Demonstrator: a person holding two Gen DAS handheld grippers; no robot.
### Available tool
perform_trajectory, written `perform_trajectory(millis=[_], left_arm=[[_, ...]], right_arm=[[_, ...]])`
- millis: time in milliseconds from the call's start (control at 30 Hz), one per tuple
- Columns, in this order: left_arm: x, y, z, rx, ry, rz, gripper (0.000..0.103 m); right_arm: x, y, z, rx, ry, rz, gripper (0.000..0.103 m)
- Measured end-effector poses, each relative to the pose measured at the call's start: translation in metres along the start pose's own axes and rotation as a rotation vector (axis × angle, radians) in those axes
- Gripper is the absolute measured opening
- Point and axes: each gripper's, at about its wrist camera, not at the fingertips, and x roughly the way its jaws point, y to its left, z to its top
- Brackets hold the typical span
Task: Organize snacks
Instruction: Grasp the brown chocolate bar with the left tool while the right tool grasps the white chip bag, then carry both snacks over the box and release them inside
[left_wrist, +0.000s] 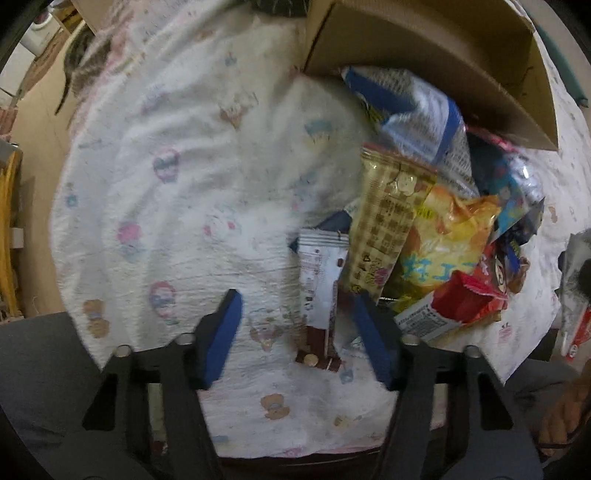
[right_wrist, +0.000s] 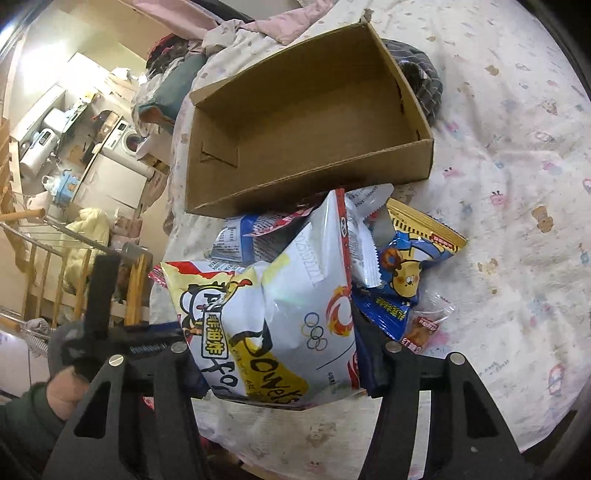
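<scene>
An empty cardboard box (right_wrist: 303, 136) lies on a bed with a white cartoon-print sheet (left_wrist: 177, 177); it also shows in the left wrist view (left_wrist: 443, 62). A pile of snack bags lies in front of it. My right gripper (right_wrist: 277, 354) is shut on a large white and yellow snack bag (right_wrist: 280, 317), held over the pile. My left gripper (left_wrist: 299, 317) is open just above the sheet, with a small white and brown snack packet (left_wrist: 321, 295) between its blue pads (left_wrist: 225, 332). A gold packet (left_wrist: 388, 221), a yellow bag (left_wrist: 450, 240) and a red bag (left_wrist: 469, 299) lie to its right.
A blue bear-print bag (right_wrist: 406, 266) and a small clear-wrapped snack (right_wrist: 428, 325) lie on the sheet to the right of the held bag. A dark garment (right_wrist: 421, 81) lies behind the box. The bed's left edge drops to a cluttered room with a wooden rack (right_wrist: 74, 280).
</scene>
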Motion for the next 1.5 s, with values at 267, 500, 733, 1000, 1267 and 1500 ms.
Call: perform_trajectory(millis=[267,500,733,1000,1267,1500], left_arm=[[0.01,-0.003,-0.002,0.013,-0.011,0.016,0.014],[-0.014,-0.012,0.004,0.021,-0.077,0.05,0.014],[-0.027,-0.008,0.016,0.02,-0.11,0.077,0.014],[-0.084,-0.022,0.021,0.044,-0.252,0.033,0.014],[-0.14,-0.037,0.058,0.167,-0.409,0.003,0.014],[-0.143,-0.044,0.096,0.201,-0.453,0.009,0.014]], right_arm=[[-0.001,0.012,0.0,-0.01,-0.003,0.001,0.06],[-0.001,0.012,-0.001,-0.016,-0.001,0.005,0.06],[0.001,0.013,0.001,-0.025,-0.007,-0.024,0.06],[-0.022,0.024,0.004,-0.06,-0.12,0.033,0.06],[-0.07,0.06,0.026,-0.182,-0.368,0.038,0.06],[-0.067,0.053,0.06,-0.117,-0.361,0.021,0.06]])
